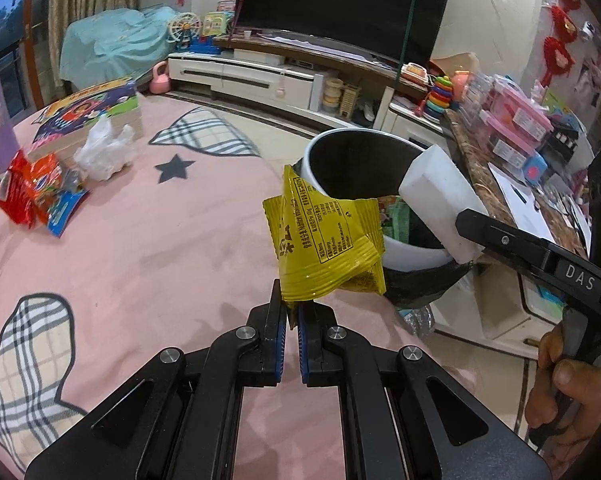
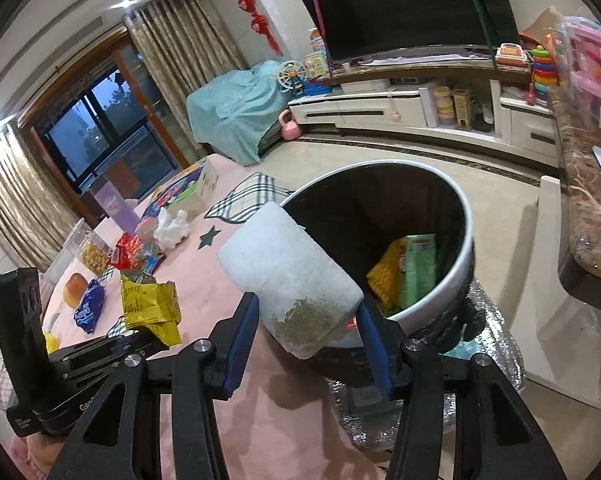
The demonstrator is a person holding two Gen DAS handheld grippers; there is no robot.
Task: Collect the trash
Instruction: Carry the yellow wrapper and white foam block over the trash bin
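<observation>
Left wrist view: left claw (image 1: 292, 314) clamped together on the bottom corner of the yellow wrapper (image 1: 326, 246). The wrapper stands up from the pinch, long axis roughly vertical and leaning slightly right, printed panel toward the camera. It hangs in the air just in front of the trash bin (image 1: 396, 254), not over the opening yet. Judging by the creases it is a light, crinkly foil film: floppy, probably slick, no crush risk. An edge pinch like this one should hold; it may flutter or catch on the rim when let go. The right claw's white foam block (image 1: 440, 200) sits at the bin's rim. More litter is well apart on the pink bed cover (image 1: 140, 248): red snack packets (image 1: 26, 196) and a crumpled white bag (image 1: 104, 152).

Right wrist view: right claw (image 2: 308, 320) spread partway and clamped across the foam block (image 2: 290, 280), pads on its two opposite sides. The block's long axis runs up and to the left, away from the claw, upper end near the bin (image 2: 432, 300) rim. It looks light, stiff, slightly compressible; the side grip suits it. A greenish stain marks the near face. The bin already holds yellow and green packaging (image 2: 412, 276). The yellow wrapper (image 2: 150, 304) shows at left in the other claw.
</observation>
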